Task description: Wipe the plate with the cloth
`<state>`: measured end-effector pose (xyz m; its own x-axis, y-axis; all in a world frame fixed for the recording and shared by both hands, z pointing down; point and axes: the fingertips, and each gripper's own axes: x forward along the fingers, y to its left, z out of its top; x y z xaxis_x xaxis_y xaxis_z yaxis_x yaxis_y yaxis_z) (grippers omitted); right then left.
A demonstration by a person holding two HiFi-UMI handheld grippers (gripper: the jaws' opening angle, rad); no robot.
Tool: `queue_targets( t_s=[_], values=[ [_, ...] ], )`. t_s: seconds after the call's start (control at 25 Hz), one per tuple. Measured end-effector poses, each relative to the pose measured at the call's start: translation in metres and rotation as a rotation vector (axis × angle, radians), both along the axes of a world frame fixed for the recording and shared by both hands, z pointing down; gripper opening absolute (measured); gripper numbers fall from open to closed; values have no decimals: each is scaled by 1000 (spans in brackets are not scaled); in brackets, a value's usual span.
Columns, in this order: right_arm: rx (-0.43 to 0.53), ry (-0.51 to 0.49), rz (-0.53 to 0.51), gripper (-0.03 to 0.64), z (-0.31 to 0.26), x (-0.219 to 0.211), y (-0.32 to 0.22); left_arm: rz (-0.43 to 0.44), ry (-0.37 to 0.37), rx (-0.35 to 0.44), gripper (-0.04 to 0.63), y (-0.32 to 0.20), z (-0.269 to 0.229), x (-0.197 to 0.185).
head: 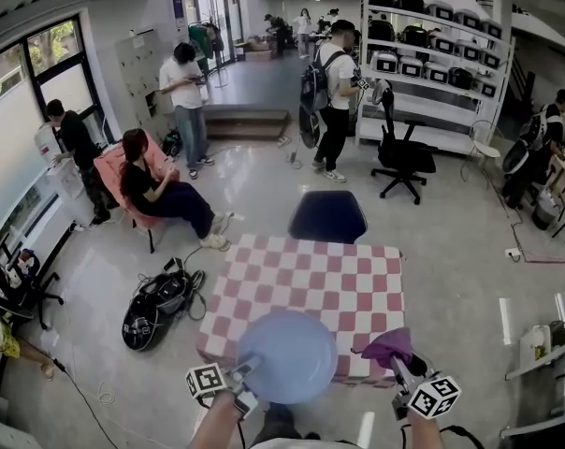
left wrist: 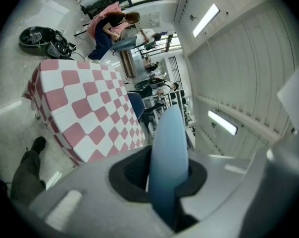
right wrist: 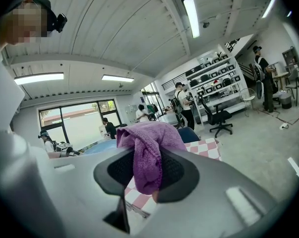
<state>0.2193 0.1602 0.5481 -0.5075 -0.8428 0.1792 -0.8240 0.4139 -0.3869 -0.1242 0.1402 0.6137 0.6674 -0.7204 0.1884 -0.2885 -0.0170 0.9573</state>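
Purple cloth (head: 387,346), clamped in the right hand-held gripper (head: 400,359), is hovering just right of the blue plate (head: 293,356) the left hand-held gripper (head: 243,369) is pinching.

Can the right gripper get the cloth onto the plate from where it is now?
Probably yes. The right gripper, shut on the purple cloth, hangs beside the blue plate held by the left gripper; nothing shows between them.
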Motion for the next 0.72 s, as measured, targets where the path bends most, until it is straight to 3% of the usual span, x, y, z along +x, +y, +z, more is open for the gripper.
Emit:
queue_targets(
  t_s=[0.36, 0.72],
  values=[
    [-3, 6, 45, 104, -3, -25, -89, 43, 18, 11, 46, -105, 2, -18],
    [7, -29, 79, 104, -15, -71, -181, 165, 2, -17, 46, -209, 13, -29]
  ],
)
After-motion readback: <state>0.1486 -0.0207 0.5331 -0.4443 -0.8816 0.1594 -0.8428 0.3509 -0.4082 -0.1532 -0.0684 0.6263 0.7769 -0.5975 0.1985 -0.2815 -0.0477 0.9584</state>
